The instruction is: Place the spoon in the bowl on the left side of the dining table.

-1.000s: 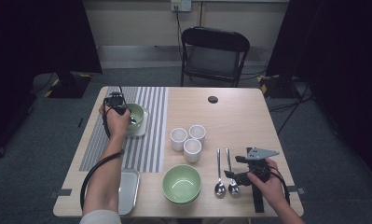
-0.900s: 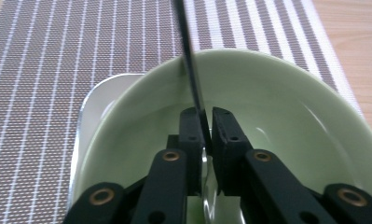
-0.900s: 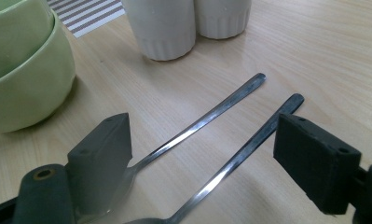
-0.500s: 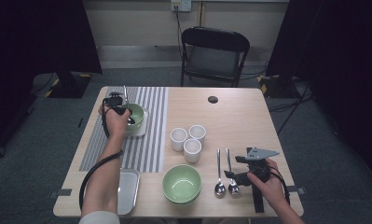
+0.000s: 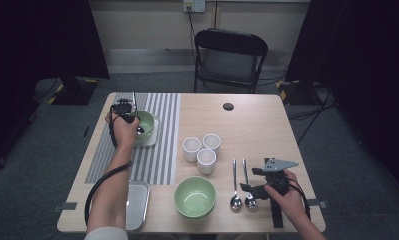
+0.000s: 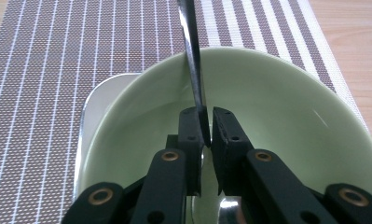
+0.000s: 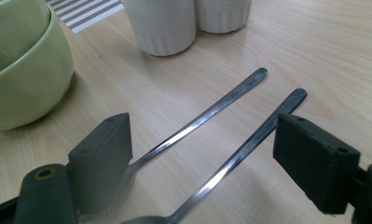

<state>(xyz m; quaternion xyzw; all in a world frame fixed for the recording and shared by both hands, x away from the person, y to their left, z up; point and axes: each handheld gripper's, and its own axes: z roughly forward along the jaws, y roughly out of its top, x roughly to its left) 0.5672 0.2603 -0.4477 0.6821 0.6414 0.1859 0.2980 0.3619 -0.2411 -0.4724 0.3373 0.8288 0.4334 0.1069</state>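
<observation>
**Spoon's in the bowl, right side parked over the other two**

Your left gripper (image 6: 204,133) has its jaws pinched narrow on the handle of a spoon (image 6: 192,60), and they've just been closing on it a bit more. The spoon stands nearly upright with its scoop end down inside the green bowl (image 6: 286,107), which sits on a white square dish (image 6: 93,100) on the striped placemat (image 5: 159,145), at the table's far left from above.

Your right gripper (image 7: 207,154) is wide apart and holding nothing. It hangs low over the two spoons (image 7: 230,100) lying side by side on the bare wood (image 5: 257,125), with the second green bowl (image 5: 195,196) just to their left and three white cups (image 5: 201,149) beyond.
</observation>
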